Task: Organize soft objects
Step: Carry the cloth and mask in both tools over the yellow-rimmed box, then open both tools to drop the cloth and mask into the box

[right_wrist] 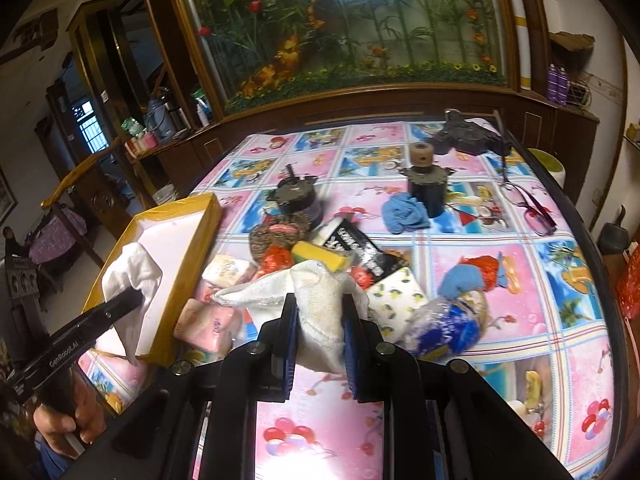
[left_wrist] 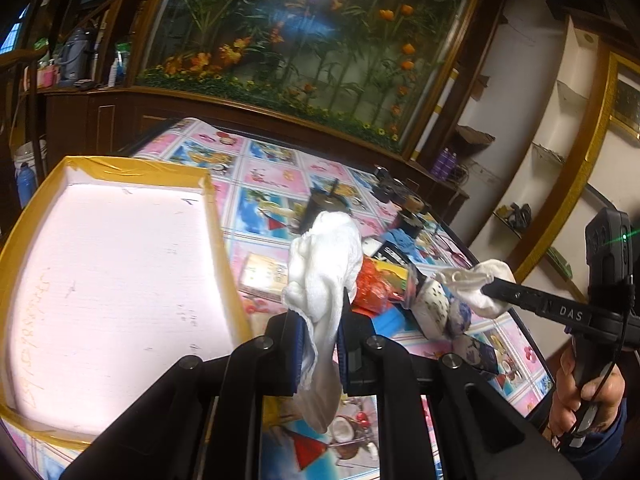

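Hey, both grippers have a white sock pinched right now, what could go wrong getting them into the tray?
1. The left gripper pinches its white sock mid-length; the dangling tail could snag on the tray wall.
2. The right gripper holds its sock above a crowded pile; the loose end may drag the tissue packs.

White sock [left_wrist: 324, 264] looking like soft ribbed cloth; tablecloth [right_wrist: 500, 264] showing glossy printed plastic; box [left_wrist: 100, 292] at 9 o'clock appearing matt white inside, taped shiny yellow.
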A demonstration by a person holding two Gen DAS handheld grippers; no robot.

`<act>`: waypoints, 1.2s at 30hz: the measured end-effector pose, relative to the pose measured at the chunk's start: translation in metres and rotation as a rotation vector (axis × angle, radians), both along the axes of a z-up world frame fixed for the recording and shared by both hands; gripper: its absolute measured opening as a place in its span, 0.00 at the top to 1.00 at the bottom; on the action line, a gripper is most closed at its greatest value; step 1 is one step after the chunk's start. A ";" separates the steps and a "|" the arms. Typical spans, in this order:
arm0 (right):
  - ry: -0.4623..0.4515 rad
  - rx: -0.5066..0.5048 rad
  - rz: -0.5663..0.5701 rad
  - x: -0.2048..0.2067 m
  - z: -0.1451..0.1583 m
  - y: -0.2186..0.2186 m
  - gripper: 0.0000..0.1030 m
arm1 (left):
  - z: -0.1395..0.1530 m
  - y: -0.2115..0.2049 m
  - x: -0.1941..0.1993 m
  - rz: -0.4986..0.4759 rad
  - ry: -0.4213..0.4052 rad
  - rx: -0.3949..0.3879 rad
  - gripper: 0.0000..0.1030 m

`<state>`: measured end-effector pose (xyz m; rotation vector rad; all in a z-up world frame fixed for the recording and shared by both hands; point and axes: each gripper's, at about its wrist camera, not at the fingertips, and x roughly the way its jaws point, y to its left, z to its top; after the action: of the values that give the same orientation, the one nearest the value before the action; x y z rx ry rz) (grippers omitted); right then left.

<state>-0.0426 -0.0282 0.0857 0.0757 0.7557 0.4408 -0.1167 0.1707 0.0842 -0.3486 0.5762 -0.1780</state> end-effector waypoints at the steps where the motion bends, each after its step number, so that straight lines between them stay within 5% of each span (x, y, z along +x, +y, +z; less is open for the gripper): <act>1: 0.000 -0.003 0.011 0.000 0.001 0.005 0.80 | 0.001 0.006 -0.001 0.013 -0.002 -0.003 0.87; 19: 0.010 0.003 0.249 0.023 0.017 0.124 0.79 | 0.006 0.098 -0.003 0.193 0.035 0.034 0.87; 30: 0.100 0.007 0.309 0.087 0.010 0.220 0.79 | 0.013 0.139 0.056 0.229 0.148 0.118 0.87; 36: 0.133 0.011 0.300 0.131 -0.001 0.273 0.79 | 0.003 0.160 0.095 0.277 0.216 0.051 0.87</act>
<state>0.0885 0.2443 0.0850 0.0016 0.8994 0.7304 -0.0221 0.3309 0.0873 -0.3973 0.7368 0.1427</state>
